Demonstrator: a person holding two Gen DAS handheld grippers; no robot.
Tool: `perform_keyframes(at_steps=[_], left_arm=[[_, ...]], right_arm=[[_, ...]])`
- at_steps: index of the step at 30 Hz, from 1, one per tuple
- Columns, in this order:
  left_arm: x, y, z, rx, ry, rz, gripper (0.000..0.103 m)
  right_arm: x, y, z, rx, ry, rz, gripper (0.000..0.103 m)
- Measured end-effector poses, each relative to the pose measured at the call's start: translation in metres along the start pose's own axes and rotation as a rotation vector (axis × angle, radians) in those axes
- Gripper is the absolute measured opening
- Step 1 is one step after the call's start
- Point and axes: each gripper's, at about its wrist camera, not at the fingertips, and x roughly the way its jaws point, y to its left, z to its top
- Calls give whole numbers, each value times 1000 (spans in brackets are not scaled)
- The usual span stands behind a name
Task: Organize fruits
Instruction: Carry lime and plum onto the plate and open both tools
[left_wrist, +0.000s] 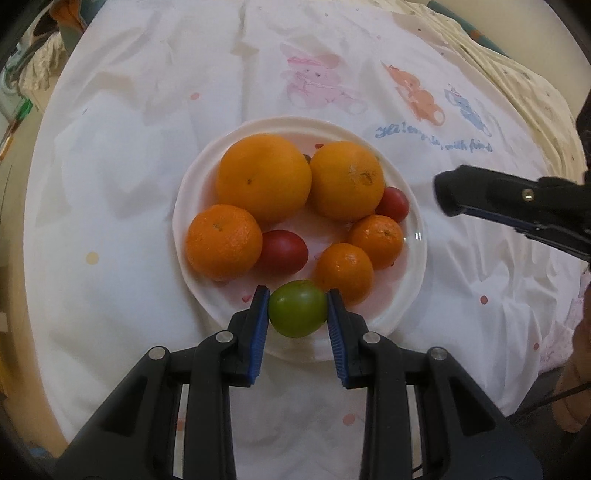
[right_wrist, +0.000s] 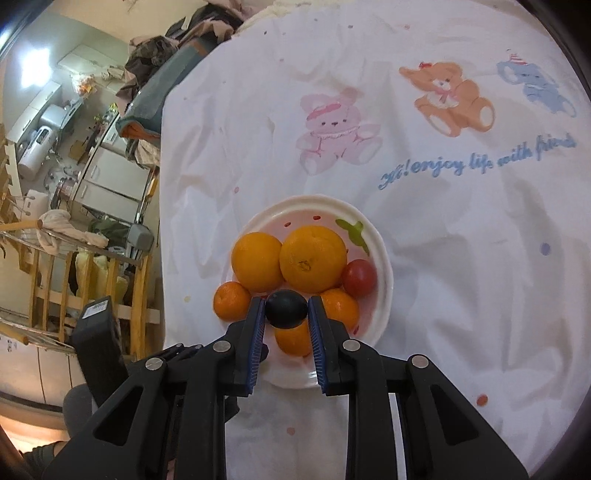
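Note:
A white plate (left_wrist: 207, 162) on the bear-print cloth carries two big oranges (left_wrist: 264, 177), three mandarins (left_wrist: 223, 242) and two red fruits (left_wrist: 284, 251). My left gripper (left_wrist: 298, 294) is shut on a small green fruit (left_wrist: 297, 314) over the plate's near rim. In the right wrist view, my right gripper (right_wrist: 286, 306) is shut on a dark round fruit (right_wrist: 286, 309), over the near side of the same plate (right_wrist: 384, 266), above the mandarins (right_wrist: 341, 308). The right gripper's black tip (left_wrist: 447, 195) also shows to the right of the plate in the left wrist view.
The white cloth (right_wrist: 424, 229) with cartoon bears and blue lettering spreads around the plate. Its left edge drops off to a cluttered room with a wooden rack (right_wrist: 55, 288). A black block (right_wrist: 98, 339) sits near that edge. A hand (left_wrist: 576, 376) shows at the far right.

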Motion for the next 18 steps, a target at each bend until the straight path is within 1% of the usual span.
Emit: perform_keyframes(at_steps=[6,9,13,18], left_arm=[[12,4,1,-15,33,12,27],[16,3,0,-14,50,2,27],[14,3,1,-25,41,-6,27],[17,5,2,-37,51,-5,27]], right_arm=[[23,-2,7,-6,46,-4,25],[32,-1,9,-8,66,6,25],[42,-1,9,-5,97,26,25],[48,-2,8,1,108,33,25]])
